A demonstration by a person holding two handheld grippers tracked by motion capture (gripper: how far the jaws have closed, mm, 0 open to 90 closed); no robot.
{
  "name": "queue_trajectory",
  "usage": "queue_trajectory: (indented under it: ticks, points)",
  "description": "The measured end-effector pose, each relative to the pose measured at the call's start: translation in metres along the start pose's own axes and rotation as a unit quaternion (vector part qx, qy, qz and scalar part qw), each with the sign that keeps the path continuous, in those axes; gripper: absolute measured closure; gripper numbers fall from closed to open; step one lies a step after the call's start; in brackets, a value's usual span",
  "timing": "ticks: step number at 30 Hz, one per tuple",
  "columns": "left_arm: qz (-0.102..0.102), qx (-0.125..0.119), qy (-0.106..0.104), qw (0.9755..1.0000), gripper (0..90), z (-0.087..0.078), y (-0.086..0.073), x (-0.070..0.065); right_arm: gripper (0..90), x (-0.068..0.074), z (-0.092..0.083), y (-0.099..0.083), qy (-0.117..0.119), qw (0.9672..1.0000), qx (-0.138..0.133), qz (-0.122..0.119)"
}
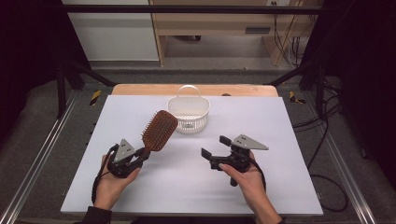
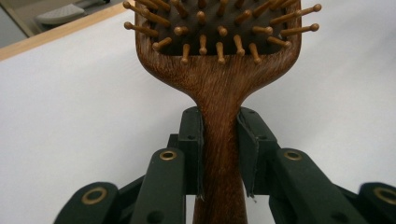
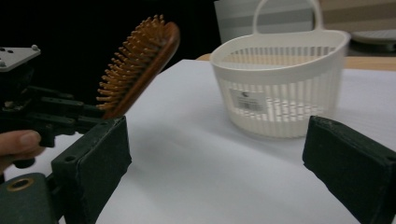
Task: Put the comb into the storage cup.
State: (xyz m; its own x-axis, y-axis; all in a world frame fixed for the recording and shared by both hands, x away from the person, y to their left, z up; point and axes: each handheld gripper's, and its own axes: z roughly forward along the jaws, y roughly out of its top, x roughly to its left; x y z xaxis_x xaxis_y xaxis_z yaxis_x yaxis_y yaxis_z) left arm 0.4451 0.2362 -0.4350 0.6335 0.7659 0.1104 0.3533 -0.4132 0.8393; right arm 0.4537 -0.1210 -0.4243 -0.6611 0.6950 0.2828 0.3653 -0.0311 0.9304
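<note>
Left tongs [image 2: 219, 154] clamp the hairbrush [image 2: 219, 93] handle; right tongs [image 3: 215, 154] gape wide, facing the basket [image 3: 280, 84].

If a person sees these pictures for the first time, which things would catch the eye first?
First, the wooden hairbrush, lifted over the left half of the white table, its handle clamped in the left gripper. Next, the white slatted basket standing near the far edge. The right gripper hovers open at the right, holding nothing.
</note>
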Motion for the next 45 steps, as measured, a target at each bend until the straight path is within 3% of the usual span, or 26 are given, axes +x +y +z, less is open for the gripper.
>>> queue_trajectory:
  ticks: [7, 12, 17, 28, 33, 41, 45]
  points:
    - [0.010, -0.015, -0.003, 0.9998, 72.5, 0.002, 0.000, -0.007, 9.2, 0.020, 0.032, 0.007, 0.035, 0.9992, -0.001, 0.022]
    - [0.020, -0.023, -0.002, 0.9995, 72.5, 0.003, 0.003, -0.015, 10.0, 0.030, 0.053, 0.015, 0.041, 0.9989, 0.007, 0.019]
    - [0.030, -0.037, -0.005, 0.9989, 72.5, 0.002, 0.006, -0.021, 10.4, 0.036, 0.068, 0.018, 0.052, 0.9980, 0.011, 0.034]
    - [0.048, -0.047, -0.008, 0.9977, 72.5, 0.003, 0.009, -0.031, 14.0, 0.042, 0.083, 0.035, 0.075, 0.9950, 0.004, 0.066]
    - [0.045, -0.053, -0.013, 0.9975, 72.4, 0.003, 0.010, -0.032, 18.5, 0.041, 0.087, 0.039, 0.081, 0.9924, -0.005, 0.093]
    - [0.036, -0.056, -0.018, 0.9976, 72.4, 0.003, 0.009, -0.031, 28.5, 0.040, 0.089, 0.041, 0.091, 0.9889, -0.022, 0.115]
    - [0.032, -0.056, -0.023, 0.9977, 72.5, 0.003, 0.009, -0.030, 34.9, 0.040, 0.089, 0.041, 0.087, 0.9895, -0.022, 0.114]
